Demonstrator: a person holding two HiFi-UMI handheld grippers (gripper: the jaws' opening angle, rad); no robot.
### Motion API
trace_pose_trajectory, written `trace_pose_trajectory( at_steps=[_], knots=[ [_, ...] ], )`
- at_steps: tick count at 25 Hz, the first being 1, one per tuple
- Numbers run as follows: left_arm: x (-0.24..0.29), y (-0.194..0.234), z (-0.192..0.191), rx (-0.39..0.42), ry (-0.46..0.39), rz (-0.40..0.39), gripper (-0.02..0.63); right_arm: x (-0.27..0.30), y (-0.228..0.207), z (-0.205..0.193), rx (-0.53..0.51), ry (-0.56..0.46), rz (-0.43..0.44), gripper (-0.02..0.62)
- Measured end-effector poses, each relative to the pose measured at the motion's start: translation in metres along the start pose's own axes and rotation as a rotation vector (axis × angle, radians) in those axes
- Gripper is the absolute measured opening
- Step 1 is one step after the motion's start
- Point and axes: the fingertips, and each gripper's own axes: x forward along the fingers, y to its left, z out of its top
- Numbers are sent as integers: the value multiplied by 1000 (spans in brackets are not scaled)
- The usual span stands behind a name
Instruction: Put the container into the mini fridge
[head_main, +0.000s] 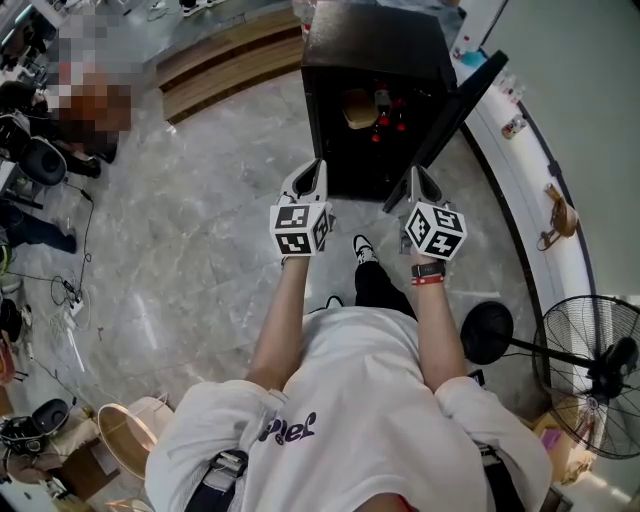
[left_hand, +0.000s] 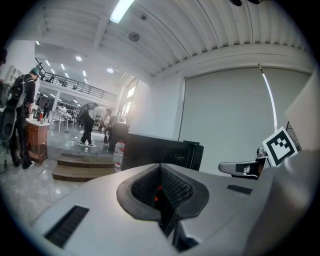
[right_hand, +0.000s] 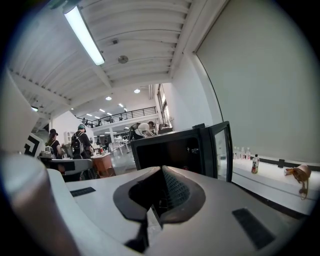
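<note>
The black mini fridge (head_main: 372, 60) stands on the floor ahead with its door (head_main: 455, 115) swung open to the right. Inside sits a tan container (head_main: 360, 108) beside some red items (head_main: 388, 122). My left gripper (head_main: 316, 166) is held just in front of the fridge opening, jaws shut with nothing between them. My right gripper (head_main: 417, 172) hovers beside the door's lower edge, also shut and empty. In the left gripper view the left gripper (left_hand: 161, 166) points at the fridge (left_hand: 160, 150). The right gripper view has the right gripper (right_hand: 162, 169) aimed at the open fridge (right_hand: 172, 147).
A standing fan (head_main: 590, 360) is at the right, next to a white ledge (head_main: 530, 180) with small bottles. Wooden steps (head_main: 225, 60) lie left of the fridge. People stand at the far left, and a round bin (head_main: 125, 435) sits near my feet.
</note>
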Motion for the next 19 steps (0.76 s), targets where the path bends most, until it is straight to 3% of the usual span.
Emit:
trace_pose_trajectory(
  at_steps=[8, 13, 16, 19],
  knots=[
    [-3, -14, -16, -19, 20, -58, 21, -12, 5, -6, -22, 13, 16, 15],
    [-1, -17, -47, -87, 67, -118, 21, -10, 10, -26, -47, 65, 61, 14],
    [4, -16, -80, -53, 159, -144, 21, 0, 15, -46, -78, 131, 129, 14],
    [7, -11, -133, 2, 303, -174, 21, 13, 21, -77, -148, 247, 210, 14]
  ],
)
